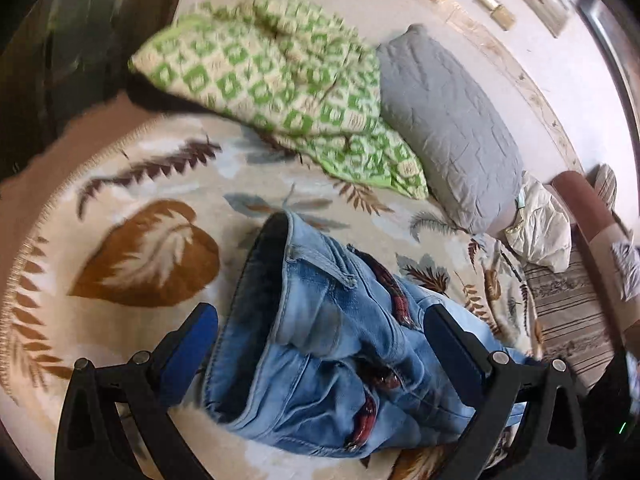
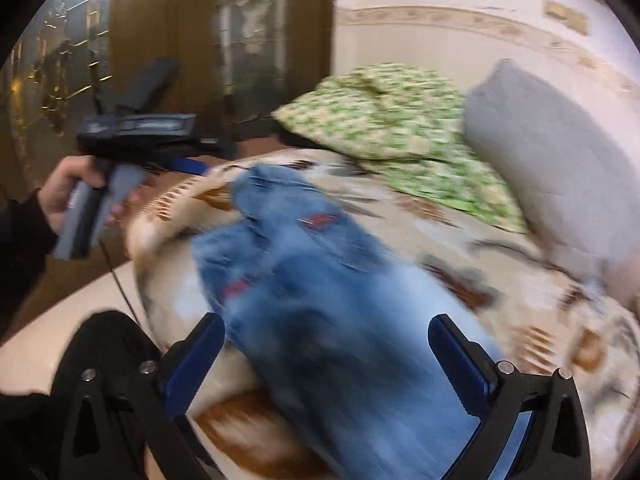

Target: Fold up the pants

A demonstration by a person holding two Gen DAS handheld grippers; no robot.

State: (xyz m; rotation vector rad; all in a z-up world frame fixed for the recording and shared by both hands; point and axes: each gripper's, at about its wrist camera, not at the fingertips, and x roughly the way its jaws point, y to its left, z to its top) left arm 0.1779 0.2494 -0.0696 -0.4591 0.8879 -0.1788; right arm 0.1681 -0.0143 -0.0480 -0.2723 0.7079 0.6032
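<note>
Light blue jeans (image 1: 328, 340) lie bunched in a folded heap on the leaf-print bedspread (image 1: 140, 260), with a dark red belt showing in the folds. My left gripper (image 1: 320, 312) hangs over the heap, open, its blue pads wide on either side of the denim and gripping nothing. In the blurred right wrist view the jeans (image 2: 320, 280) stretch away from my right gripper (image 2: 326, 322). It is also open above the cloth, its pads far apart. A hand (image 2: 68, 188) at the left of that view holds the other gripper's handle.
A green-and-cream patterned blanket (image 1: 280, 80) is piled at the back of the bed beside a grey pillow (image 1: 448, 128). A crumpled pale cloth (image 1: 540, 224) lies at the right. The bed's edge runs along the left, with a black-clad knee (image 2: 104, 344) next to it.
</note>
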